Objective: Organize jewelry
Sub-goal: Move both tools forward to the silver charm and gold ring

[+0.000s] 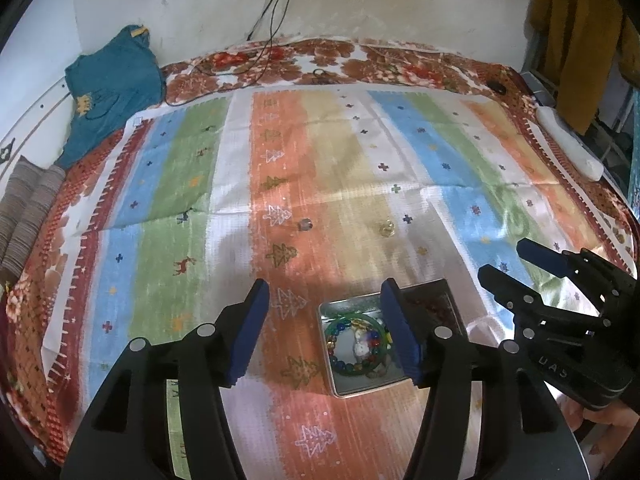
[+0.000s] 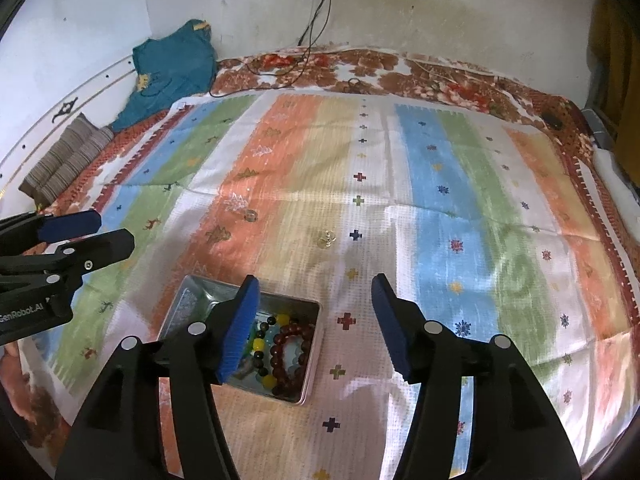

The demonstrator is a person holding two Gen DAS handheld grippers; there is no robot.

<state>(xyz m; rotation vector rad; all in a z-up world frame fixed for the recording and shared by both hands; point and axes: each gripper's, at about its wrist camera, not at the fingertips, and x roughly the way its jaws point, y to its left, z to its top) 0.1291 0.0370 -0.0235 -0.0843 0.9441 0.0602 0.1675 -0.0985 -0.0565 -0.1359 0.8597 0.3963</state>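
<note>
A shallow metal tin (image 1: 326, 344) (image 2: 310, 380) lies on the striped cloth and holds several bead bracelets: a green and multicoloured one (image 1: 344, 364), a dark red one (image 2: 290, 354) and yellow beads. Two small loose pieces lie farther out on the cloth: a silvery ring (image 1: 305, 224) (image 2: 251, 216) and a gold piece (image 1: 386, 229) (image 2: 326, 239). My left gripper (image 1: 324, 328) is open and empty, hovering over the tin's left side. My right gripper (image 2: 316, 328) is open and empty, just right of the tin. Each gripper shows in the other's view (image 1: 516, 260) (image 2: 108, 232).
The striped cloth (image 1: 360, 160) covers a floral bedspread (image 1: 320, 60). A teal garment (image 1: 112, 88) and a folded striped cloth (image 1: 24, 204) lie at the far left. Cables (image 1: 272, 28) hang down the wall. A white object (image 1: 568, 140) lies at the right edge.
</note>
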